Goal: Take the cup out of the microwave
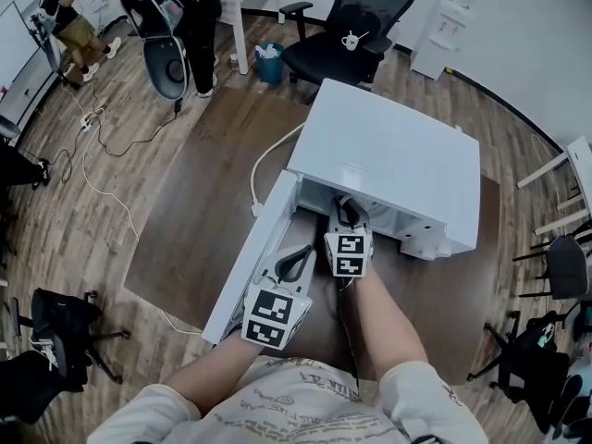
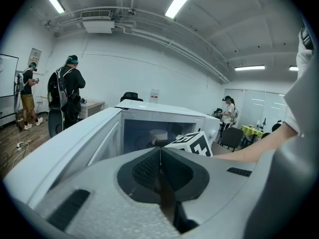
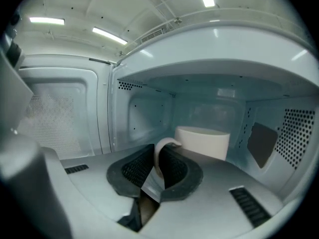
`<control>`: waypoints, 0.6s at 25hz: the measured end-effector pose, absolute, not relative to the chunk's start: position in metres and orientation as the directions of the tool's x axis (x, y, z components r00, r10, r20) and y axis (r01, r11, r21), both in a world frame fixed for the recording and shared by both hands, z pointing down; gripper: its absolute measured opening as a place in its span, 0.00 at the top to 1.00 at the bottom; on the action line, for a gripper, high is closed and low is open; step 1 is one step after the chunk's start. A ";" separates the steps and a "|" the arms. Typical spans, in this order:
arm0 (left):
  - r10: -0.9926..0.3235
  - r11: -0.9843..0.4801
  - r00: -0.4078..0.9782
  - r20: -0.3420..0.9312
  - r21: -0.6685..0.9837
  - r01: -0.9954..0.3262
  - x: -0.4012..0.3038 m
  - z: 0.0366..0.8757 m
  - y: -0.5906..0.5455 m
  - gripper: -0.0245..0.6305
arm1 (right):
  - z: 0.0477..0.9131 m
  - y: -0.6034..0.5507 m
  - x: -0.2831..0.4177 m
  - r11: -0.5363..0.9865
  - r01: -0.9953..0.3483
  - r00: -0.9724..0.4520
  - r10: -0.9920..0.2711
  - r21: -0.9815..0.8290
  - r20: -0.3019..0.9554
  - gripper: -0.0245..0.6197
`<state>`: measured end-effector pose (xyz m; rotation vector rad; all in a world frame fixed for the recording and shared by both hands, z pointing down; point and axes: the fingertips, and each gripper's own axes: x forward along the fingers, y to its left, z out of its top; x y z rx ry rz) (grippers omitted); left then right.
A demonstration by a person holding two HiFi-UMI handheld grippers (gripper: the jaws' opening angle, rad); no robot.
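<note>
A white microwave (image 1: 388,155) stands on a brown table (image 1: 194,211) with its door (image 1: 250,257) swung open to the left. Inside the cavity sits a white cup (image 3: 204,142) with its handle (image 3: 162,151) turned toward me. My right gripper (image 3: 159,168) reaches into the opening (image 1: 349,209), and its black pads are shut on the cup's handle. My left gripper (image 1: 301,255) hovers beside the open door, outside the cavity, shut with nothing held (image 2: 159,156). In the left gripper view the cup (image 2: 158,135) shows dimly behind the right gripper's marker cube (image 2: 192,143).
A white power cable (image 1: 264,169) runs from the microwave's left side across the table. Behind the table stand a black office chair (image 1: 342,35) with a small white cup (image 1: 351,41) on it and a blue bin (image 1: 269,63). People stand at the far left (image 1: 180,17).
</note>
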<state>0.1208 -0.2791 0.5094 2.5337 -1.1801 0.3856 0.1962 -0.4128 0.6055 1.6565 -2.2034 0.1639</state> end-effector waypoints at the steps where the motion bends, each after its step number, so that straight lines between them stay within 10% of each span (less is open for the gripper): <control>1: -0.690 -0.608 0.623 0.369 0.171 -0.775 0.121 0.509 -0.279 0.94 | 0.606 -0.410 0.197 0.295 -0.947 -0.232 -0.901 0.126 0.367 0.90; 15: -0.697 -0.624 0.637 0.329 0.160 -0.765 0.125 0.495 -0.263 0.94 | 0.577 -0.360 0.203 0.252 -0.964 -0.214 -0.928 0.088 0.304 0.90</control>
